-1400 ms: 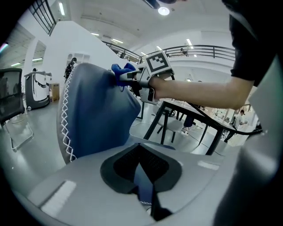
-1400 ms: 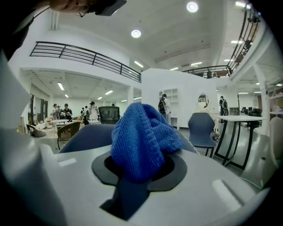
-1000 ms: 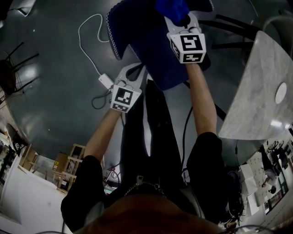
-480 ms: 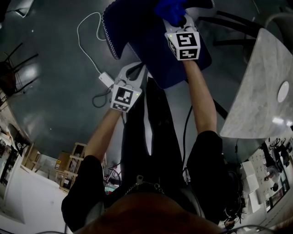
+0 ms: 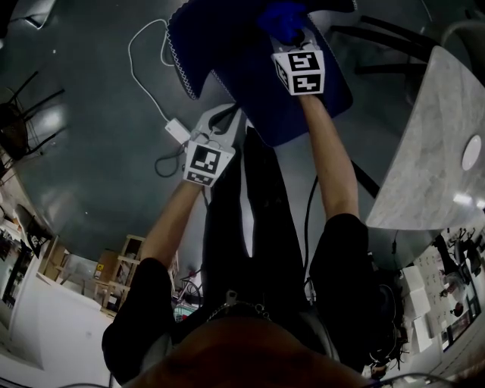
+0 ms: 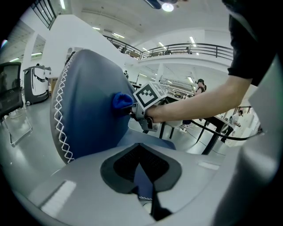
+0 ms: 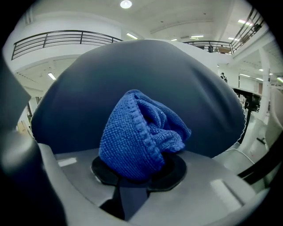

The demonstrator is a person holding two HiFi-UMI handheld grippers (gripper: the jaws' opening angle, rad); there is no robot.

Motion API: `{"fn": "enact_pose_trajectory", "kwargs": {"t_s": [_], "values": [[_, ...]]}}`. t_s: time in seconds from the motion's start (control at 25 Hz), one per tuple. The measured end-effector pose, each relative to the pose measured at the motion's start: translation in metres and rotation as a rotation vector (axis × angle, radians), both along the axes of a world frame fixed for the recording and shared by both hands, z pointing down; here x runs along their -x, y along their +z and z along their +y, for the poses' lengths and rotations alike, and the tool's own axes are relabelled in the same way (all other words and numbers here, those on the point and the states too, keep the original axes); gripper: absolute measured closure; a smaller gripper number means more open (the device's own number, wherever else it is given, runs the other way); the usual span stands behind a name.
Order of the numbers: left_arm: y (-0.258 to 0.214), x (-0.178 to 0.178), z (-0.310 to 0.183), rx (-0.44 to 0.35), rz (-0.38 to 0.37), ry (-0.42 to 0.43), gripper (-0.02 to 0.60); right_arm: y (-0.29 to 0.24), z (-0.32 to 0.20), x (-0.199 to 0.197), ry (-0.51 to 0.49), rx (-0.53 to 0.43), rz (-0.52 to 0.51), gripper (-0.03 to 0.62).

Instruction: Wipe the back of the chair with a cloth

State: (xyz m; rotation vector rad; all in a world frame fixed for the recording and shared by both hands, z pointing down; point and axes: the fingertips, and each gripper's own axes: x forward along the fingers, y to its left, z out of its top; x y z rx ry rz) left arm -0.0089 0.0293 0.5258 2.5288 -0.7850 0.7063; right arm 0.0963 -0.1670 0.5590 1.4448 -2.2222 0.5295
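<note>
The dark blue chair (image 5: 227, 53) with white stitching fills the top of the head view. My right gripper (image 5: 292, 34) is shut on a bunched blue cloth (image 5: 282, 17) and holds it against the chair's back. In the right gripper view the cloth (image 7: 137, 132) bulges out of the jaws, with the chair back (image 7: 132, 70) right behind it. My left gripper (image 5: 226, 119) is lower and to the left, shut on the stitched edge of the chair seat (image 6: 142, 178). The left gripper view also shows the chair back (image 6: 88, 114), the cloth (image 6: 121, 100) and the right gripper's cube (image 6: 150, 94).
A marble-topped table (image 5: 432, 151) stands at the right, with black legs (image 5: 379, 34) near the chair. A white cable (image 5: 140, 53) and its adapter (image 5: 176, 132) lie on the dark floor at the left. A black chair (image 5: 15, 114) stands at the far left.
My right gripper has slid the cloth a little up and to the left along the chair back. The left gripper has stayed in place on the seat edge.
</note>
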Motion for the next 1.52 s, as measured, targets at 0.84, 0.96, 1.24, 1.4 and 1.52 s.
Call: {"fn": "enact_pose_trajectory", "kwargs": {"t_s": [0.84,0.96,1.24,1.4,1.52], "values": [[0.011,0.009,0.009,0.038,-0.019,0.009,0.571,0.12,0.042,-0.001,-0.013,0.302,0.053,0.481],[0.012,0.008,0.009,0.038,-0.021,0.013,0.571,0.136,0.056,-0.008,-0.012,0.348,0.061,0.48],[0.011,0.006,0.011,0.037,-0.022,0.026,0.571,0.115,0.073,-0.043,0.067,0.283,0.041,0.48],[0.012,0.007,0.013,0.036,-0.021,0.036,0.571,0.04,0.057,-0.06,0.12,0.094,-0.001,0.48],[0.013,0.003,0.016,0.04,-0.014,0.037,0.572,-0.019,0.038,-0.063,0.107,-0.036,-0.007,0.48]]}}
